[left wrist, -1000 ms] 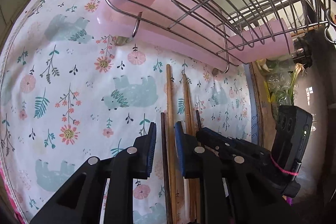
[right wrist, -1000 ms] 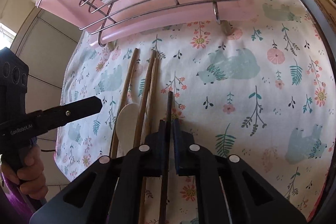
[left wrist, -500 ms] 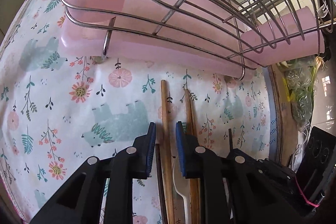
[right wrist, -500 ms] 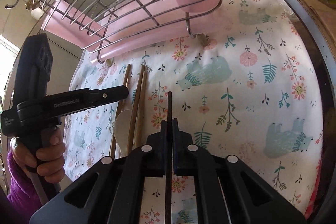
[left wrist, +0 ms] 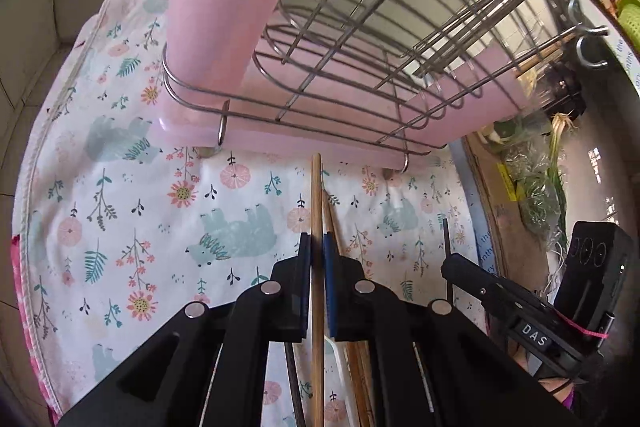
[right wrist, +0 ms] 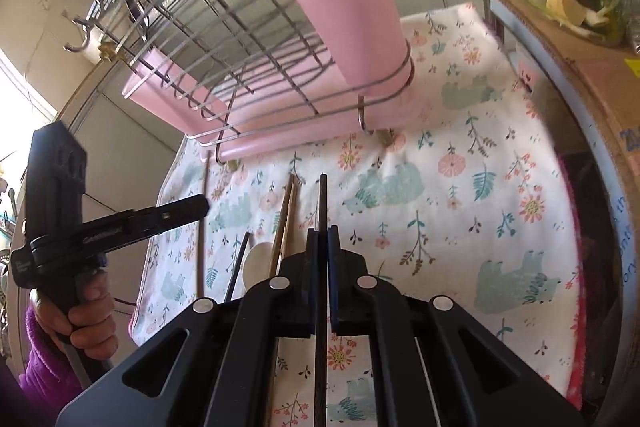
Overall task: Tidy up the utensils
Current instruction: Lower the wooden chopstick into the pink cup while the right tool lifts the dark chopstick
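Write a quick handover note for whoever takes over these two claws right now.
Left claw: closing on a wooden chopstick.
Right claw: shut on a dark chopstick.
On the cloth: two wooden chopsticks, a dark chopstick, a white spoon.
Done: nothing visibly racked from this batch.
Left: put both held sticks in the pink cup on the rack, then the rest.

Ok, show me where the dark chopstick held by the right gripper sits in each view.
Left wrist view: the dark chopstick is at right, poking up from the right gripper.
Right wrist view: bottom centre, clamped between the jaws, pointing up.
Shared landmark: the pink cup in the wire rack.
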Available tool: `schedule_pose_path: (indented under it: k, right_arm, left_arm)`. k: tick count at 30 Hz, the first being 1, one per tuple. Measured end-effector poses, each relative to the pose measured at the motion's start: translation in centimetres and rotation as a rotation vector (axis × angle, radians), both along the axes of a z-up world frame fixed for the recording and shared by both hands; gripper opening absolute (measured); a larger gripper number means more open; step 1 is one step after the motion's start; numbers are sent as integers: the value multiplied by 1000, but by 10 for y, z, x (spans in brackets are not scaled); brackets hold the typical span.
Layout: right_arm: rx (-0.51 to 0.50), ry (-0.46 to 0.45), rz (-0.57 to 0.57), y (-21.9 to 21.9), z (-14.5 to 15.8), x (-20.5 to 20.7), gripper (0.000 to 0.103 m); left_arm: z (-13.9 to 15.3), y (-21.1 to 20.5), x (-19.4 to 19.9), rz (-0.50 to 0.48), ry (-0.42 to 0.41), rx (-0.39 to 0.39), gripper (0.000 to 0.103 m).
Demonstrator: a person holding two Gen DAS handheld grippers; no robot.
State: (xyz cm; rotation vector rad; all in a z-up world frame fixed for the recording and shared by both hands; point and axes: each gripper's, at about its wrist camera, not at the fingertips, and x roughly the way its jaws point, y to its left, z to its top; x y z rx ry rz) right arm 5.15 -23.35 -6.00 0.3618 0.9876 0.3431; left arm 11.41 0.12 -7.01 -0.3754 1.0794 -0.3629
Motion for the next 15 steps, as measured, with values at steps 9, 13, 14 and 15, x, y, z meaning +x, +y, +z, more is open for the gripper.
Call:
schedule_pose_path:
  k: [9,13,14,15]
  right_arm:
    - [-8,-144,-38,-16,37,-18,5]
    - [7,-207,-63,-19,50,-21,5]
    - [8,-221,-68,-19,54,-22,5]
    - [9,-232,-72,-20,57,-22,5]
  left_arm:
    - [48,41,-36,77,-157,-62,5]
    - [71,55,-54,110,-262,-91,5]
    - [77,58,-58,118,-286,-98,5]
    - [82,60,-61,127,-305,-101,5]
